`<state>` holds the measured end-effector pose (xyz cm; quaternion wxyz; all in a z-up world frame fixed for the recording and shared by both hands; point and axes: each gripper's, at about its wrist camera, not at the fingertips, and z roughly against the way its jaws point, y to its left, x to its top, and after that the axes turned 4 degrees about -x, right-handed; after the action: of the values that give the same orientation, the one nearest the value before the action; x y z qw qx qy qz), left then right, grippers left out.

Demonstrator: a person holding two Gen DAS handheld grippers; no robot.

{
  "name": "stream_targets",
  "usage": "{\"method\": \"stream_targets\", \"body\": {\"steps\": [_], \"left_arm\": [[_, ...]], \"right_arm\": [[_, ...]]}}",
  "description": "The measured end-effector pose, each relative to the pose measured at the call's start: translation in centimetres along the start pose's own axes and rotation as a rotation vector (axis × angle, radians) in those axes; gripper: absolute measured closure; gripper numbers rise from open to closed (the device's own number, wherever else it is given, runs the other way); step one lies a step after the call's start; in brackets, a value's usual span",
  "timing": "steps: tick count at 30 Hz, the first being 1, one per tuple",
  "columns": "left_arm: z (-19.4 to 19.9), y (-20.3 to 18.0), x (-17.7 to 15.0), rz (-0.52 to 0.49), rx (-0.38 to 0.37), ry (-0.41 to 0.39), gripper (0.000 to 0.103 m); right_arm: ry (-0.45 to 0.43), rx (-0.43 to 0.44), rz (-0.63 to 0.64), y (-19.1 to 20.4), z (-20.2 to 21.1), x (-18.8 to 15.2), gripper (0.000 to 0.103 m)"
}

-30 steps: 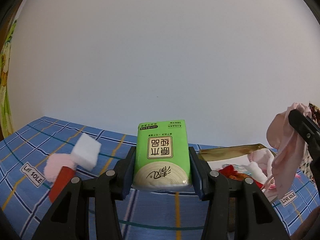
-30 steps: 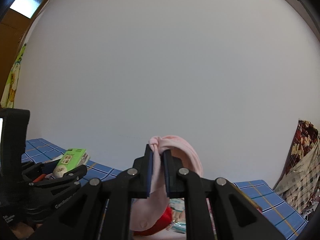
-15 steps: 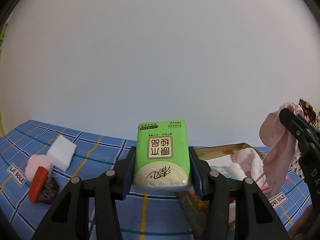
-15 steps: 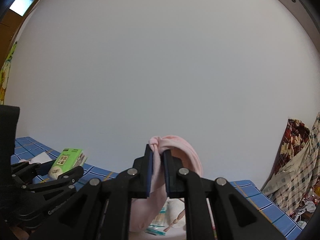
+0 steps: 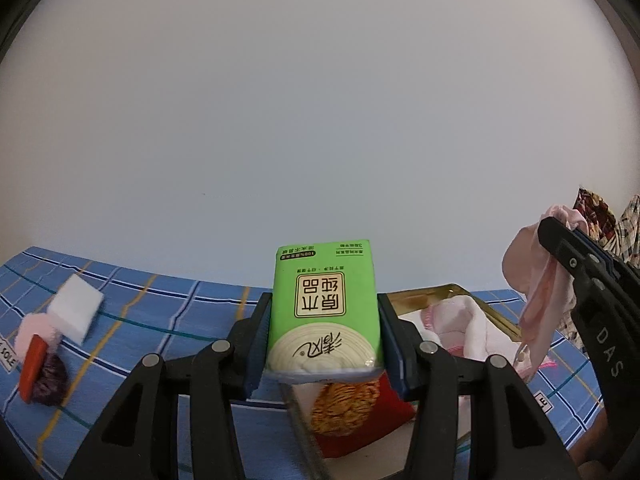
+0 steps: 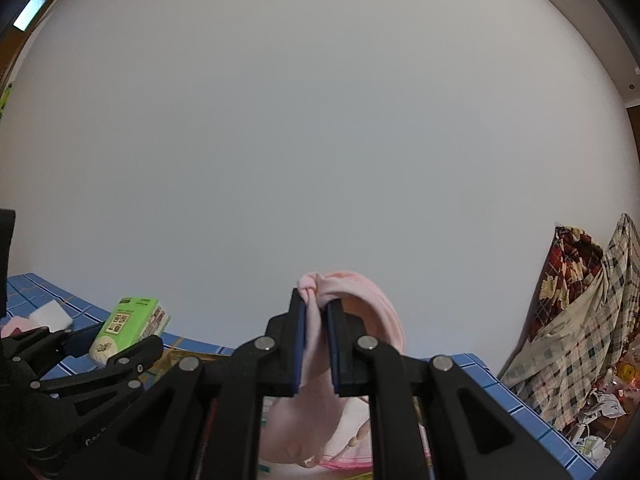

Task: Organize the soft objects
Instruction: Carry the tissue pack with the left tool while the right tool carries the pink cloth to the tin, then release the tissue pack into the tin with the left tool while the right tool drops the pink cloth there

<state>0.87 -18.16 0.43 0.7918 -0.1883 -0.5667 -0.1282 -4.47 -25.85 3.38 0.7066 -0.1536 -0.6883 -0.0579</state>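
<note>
Holding a green tissue pack (image 5: pixel 324 308) upright between its fingers, the left gripper (image 5: pixel 324 344) is above the blue checked cloth (image 5: pixel 168 320). The right gripper (image 6: pixel 318 344) is closed on a hanging pink cloth (image 6: pixel 360 300), over the gold-rimmed tray (image 5: pixel 432 294).

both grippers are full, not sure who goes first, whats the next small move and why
Probably lower the left gripper and release the green tissue pack into the gold-rimmed box: it already hangs over the box, while the right gripper holds the pink cloth off to the side.
</note>
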Motion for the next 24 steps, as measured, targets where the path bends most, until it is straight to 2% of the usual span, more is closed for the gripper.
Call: {"method": "stream_targets", "body": {"steps": [8,14,24], "left_arm": [[-1.6,-1.8,-0.4,-0.032,-0.019,0.026,0.052],[-2.5,-2.8,-0.8,-0.048,-0.021,0.046,0.052],[-4.5,-3.3,-1.5,-0.081,0.017,0.110,0.052]], "right_arm": [[0.051,-0.027,-0.020,-0.1,-0.3,0.4,0.093],[0.124,-0.030,-0.058,-0.3,-1.5,0.0,0.093],[0.291,0.038,-0.183,0.0,-4.3,-1.2,0.093]]}}
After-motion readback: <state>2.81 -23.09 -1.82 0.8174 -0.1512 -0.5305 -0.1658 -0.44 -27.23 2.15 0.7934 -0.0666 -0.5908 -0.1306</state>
